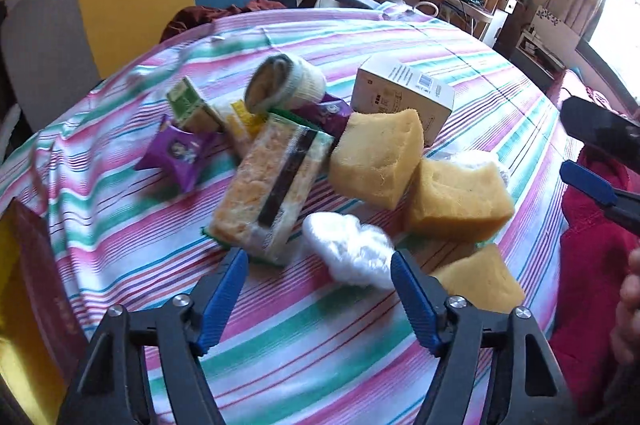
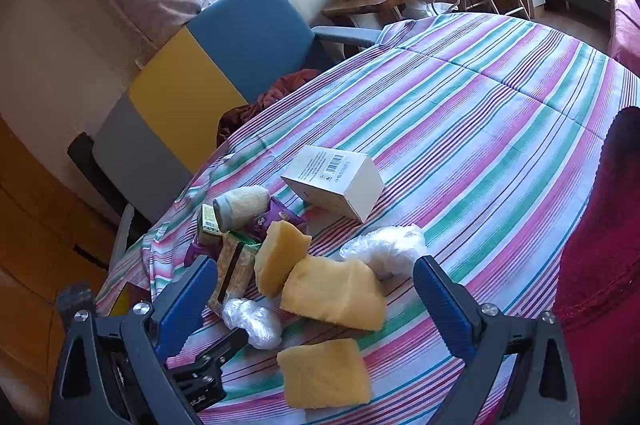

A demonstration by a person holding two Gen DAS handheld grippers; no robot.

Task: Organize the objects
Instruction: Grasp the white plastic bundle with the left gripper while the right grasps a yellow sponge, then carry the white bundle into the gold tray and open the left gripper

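On the striped counter [image 2: 500, 113] everything lies in one loose heap toward the near left edge, so the organizing looks hardly begun: nothing is sorted into groups or placed in a container, and the far and right parts of the counter are bare cloth. I count three yellow sponges [image 2: 334, 299], two touching each other and the third a little nearer to the edge. There are two crumpled white plastic wads [image 2: 384, 247], one beside the sponges on the right side and one in front of the packet. One long clear packet [image 1: 272, 185] with an orange and white filling leans against the first sponge. One white box [image 2: 334, 181] stands behind the heap, toward the middle of the counter. One rolled sock [image 1: 284, 85] lies on top of the small packages; under it I see one green carton [image 1: 190, 105] and at least two purple sachets [image 1: 176, 155], with something yellow between them that I cannot identify. The left gripper [image 1: 318, 265] hangs low over the heap, its jaws half spread with nothing between them, close to the nearer wad and the packet's end. The right gripper [image 2: 316, 279] is spread wide and empty, with the sponges in front of it.
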